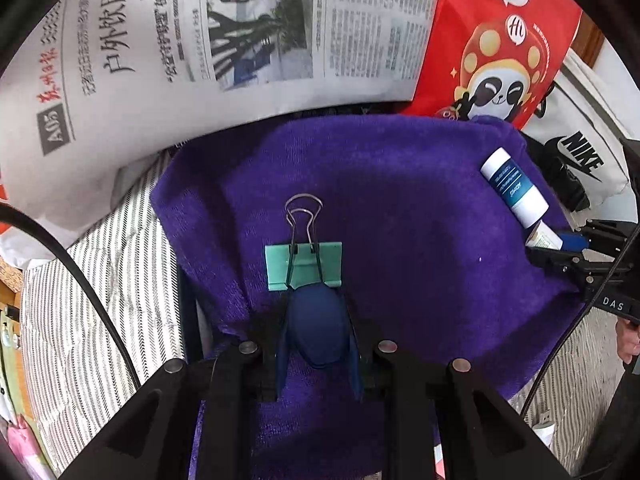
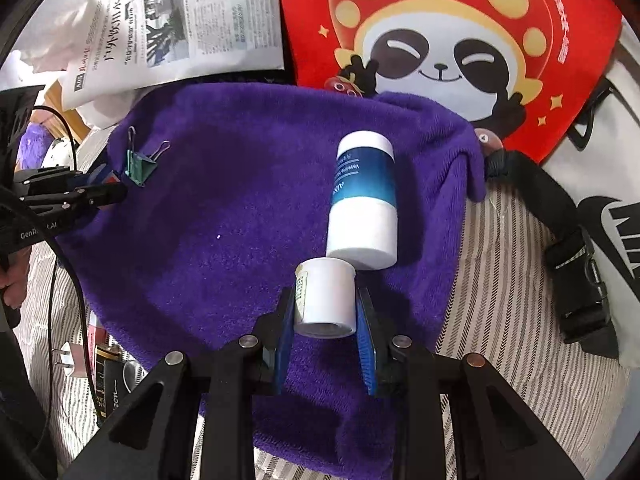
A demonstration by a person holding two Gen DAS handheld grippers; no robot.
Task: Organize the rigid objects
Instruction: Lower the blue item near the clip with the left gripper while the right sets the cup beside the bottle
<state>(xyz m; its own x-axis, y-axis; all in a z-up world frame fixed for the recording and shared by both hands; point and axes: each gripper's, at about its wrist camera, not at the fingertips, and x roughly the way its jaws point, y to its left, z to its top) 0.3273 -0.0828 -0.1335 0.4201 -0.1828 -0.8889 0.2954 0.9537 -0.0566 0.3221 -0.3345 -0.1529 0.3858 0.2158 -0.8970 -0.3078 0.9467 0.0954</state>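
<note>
A purple towel [image 1: 400, 200] covers the middle of both views. My left gripper [image 1: 316, 304] is shut on a dark blue oval object [image 1: 320, 328], low over the towel. Just ahead of its tips lies a green binder clip [image 1: 304, 266], wire handles pointing away; whether the two touch I cannot tell. My right gripper [image 2: 325, 294] is shut on a small white bottle [image 2: 326, 300]. That bottle's far end almost meets a larger white-and-blue bottle [image 2: 364, 200] lying on the towel. The clip [image 2: 140, 164] and left gripper [image 2: 116, 190] show at the right wrist view's left edge.
A newspaper [image 1: 160, 60] and a red panda bag [image 2: 440, 40] lie behind the towel. A white Nike bag [image 2: 600, 208] with a black buckled strap [image 2: 580, 272] sits to the right. Striped cloth [image 1: 100, 300] lies under everything. A white plug [image 2: 70, 356] and a dark tube [image 2: 106, 380] lie at lower left.
</note>
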